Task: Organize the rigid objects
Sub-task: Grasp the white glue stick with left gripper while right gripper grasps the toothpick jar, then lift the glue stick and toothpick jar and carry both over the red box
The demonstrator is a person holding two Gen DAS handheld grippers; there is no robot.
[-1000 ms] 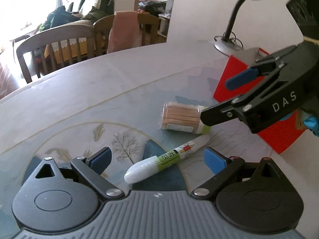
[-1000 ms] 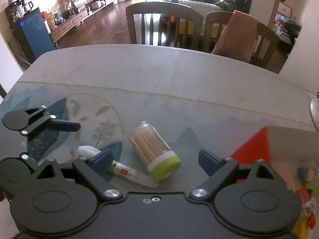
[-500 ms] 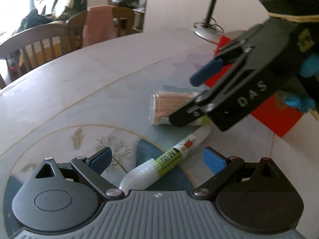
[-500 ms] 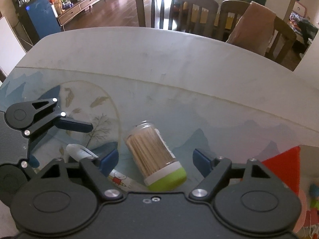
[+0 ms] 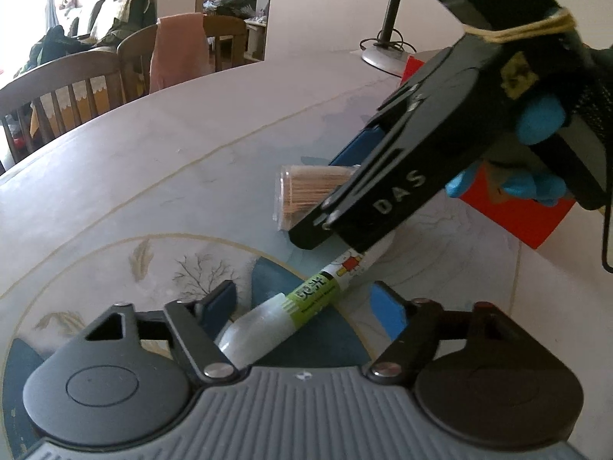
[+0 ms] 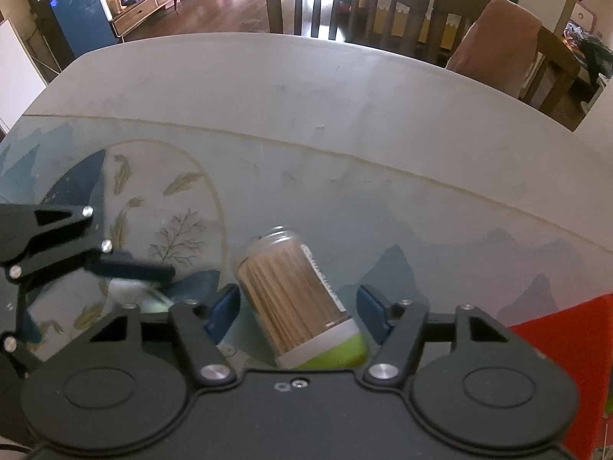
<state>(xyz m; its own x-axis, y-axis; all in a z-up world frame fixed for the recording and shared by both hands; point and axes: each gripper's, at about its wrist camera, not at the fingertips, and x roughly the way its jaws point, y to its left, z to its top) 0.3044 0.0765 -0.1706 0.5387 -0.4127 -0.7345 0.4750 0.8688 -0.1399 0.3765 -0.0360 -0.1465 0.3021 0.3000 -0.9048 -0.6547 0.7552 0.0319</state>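
I hold two grippers over the counter [image 6: 306, 88], and two small things lie on it: one toothpick jar and one glue stick.

My right gripper [image 6: 298, 308] is spread wide, with the toothpick jar [image 6: 295, 299] lying on its side between the two blue pads [image 6: 226, 306]. The jar's green cap points back toward me and its clear end points away. Neither pad presses on it; there is a gap on each side. In the left wrist view the same jar [image 5: 306, 199] shows behind my right gripper [image 5: 346, 176], which covers its capped end.

My left gripper [image 5: 306, 308] is also spread apart. The glue stick [image 5: 302, 299] lies slantwise on the counter [image 5: 153, 153] between its fingers, the white rounded cap close to the left pad, the other end running off toward the jar under my right gripper. I cannot tell whether the pad touches the cap. In the right wrist view only a blurred bit of the glue stick [image 6: 130, 289] shows beneath one finger of my left gripper [image 6: 130, 268].

One red box [image 5: 513, 214] stands on the counter to the right, just behind my right gripper, and one desk lamp [image 5: 387, 53] stands beyond it. Three wooden chairs [image 5: 65, 92] stand at the far edge, one of them with a pink cloth [image 5: 178, 50] hung over its back.
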